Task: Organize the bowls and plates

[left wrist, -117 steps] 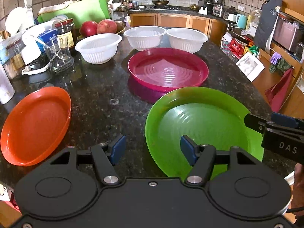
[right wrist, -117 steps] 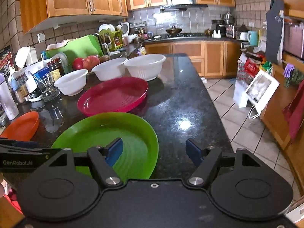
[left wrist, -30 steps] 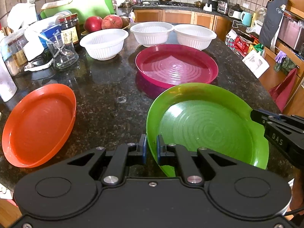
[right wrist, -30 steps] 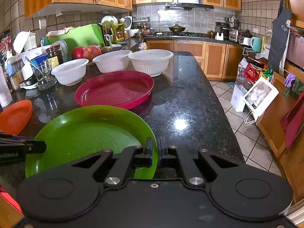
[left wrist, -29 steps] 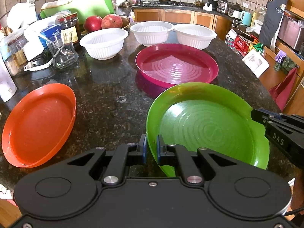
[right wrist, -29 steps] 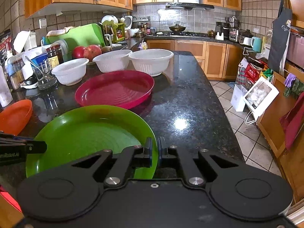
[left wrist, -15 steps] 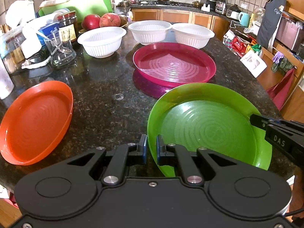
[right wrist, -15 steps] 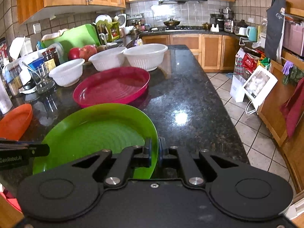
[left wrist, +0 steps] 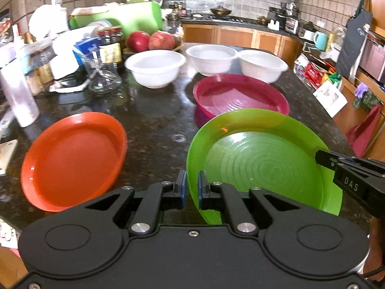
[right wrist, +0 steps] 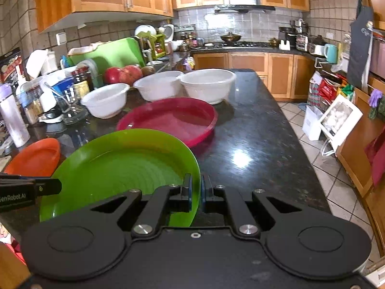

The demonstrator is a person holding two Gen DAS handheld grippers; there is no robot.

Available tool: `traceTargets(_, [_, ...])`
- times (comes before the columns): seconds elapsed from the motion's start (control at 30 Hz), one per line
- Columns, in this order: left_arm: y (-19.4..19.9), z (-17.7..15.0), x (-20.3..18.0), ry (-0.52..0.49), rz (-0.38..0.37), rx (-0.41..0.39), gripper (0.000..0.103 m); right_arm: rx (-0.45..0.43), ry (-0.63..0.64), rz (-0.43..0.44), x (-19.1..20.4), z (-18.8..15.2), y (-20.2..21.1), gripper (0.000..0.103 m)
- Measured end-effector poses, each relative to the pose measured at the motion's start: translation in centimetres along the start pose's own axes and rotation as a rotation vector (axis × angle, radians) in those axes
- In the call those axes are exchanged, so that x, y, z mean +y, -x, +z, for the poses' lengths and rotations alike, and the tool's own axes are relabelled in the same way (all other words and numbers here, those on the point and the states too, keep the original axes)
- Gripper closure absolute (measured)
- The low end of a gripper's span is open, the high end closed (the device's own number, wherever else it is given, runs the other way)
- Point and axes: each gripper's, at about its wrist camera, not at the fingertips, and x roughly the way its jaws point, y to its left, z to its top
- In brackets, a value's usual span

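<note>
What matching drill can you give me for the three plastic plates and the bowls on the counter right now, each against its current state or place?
Things:
1. round green plastic plate
2. round orange plastic plate
3. round magenta plastic plate
4. three white plastic bowls

States:
A. in a row at the far end of the black granite counter
B. rim clamped on both sides, by the left hand-held gripper and the right hand-held gripper
C. lying alone on the left, untouched
D. just beyond the green plate, its near edge hidden behind it

Pairs: 1-B, 2-C, 3-D, 4-A
</note>
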Motion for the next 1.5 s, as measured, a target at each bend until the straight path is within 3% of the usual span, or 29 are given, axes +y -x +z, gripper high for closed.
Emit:
traceTargets(0.63, [2.5,1.0,12.1,0.055,0.148,-0.051,0.091,-0.011,0.078,0.135,14.1,2.2,-1.8,0.094])
traceTargets(1.17, [0.6,1.5,19.7,-0.01,0.09,-0.029,0.091,0.03,0.058,0.062,20.6,1.5,-3.8,0.092])
traceTargets(1.23, [0.2,1.5,20.0,-0.022,0.074,-0.021,0.086,0.037,0.039,0.056,20.6,1.3,-3.9,0.088])
traceTargets(1.3, [-0.2,1.5,20.5,-0.029,0.052,-0.013,0.071,0.03,0.02,0.041,21.2,1.2,-4.1,0.082])
traceTargets(1.33, [-0.3,1.5,20.6,-0.035,0.036,-0.013,0.06,0.023,0.013,0.034,21.4,1.1,-4.1,0.076])
traceTargets(1.4, [-0.3,1.5,20.8,-0.035,0.024,-0.029,0.05,-0.002,0.002,0.017,21.7,0.9,-4.0,0.061])
traceTargets(1.5, [0.0,1.4,21.0,-0.053,0.027,-0.059,0.049,-0.018,-0.005,-0.005,21.9,0.8,-3.8,0.059])
